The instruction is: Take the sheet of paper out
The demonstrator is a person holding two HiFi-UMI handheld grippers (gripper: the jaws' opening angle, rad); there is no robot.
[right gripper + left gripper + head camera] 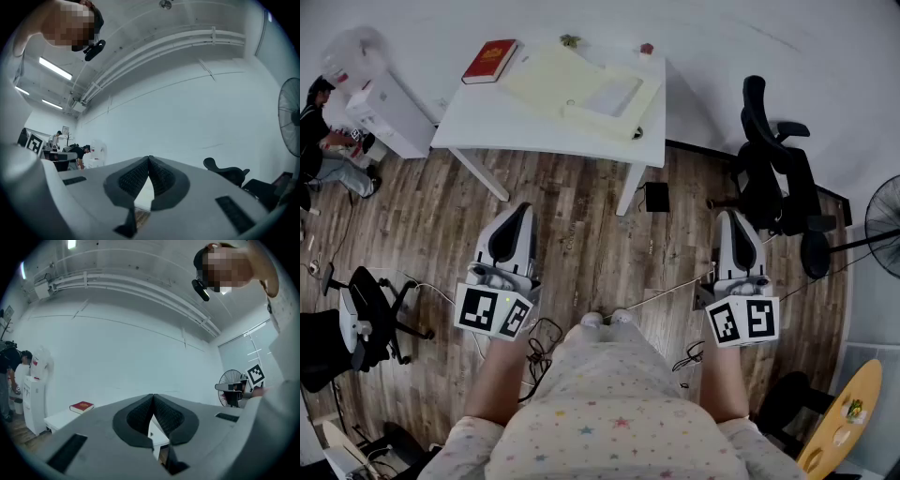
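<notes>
Risk: my left gripper (512, 232) and right gripper (737, 228), both closed, empty, well short of table (478, 127), may drag folder (548, 80) along with sheet (614, 96).

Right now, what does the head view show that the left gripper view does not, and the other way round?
Only the head view: the pale yellow flat folder lying on the table top, and the person's white shoes.
Only the left gripper view: the long ceiling pipes, and the left gripper seen along its jaws, which stand shut with nothing between them.
Both: the red hardback book, the white rectangular table and the black standing fan.
</notes>
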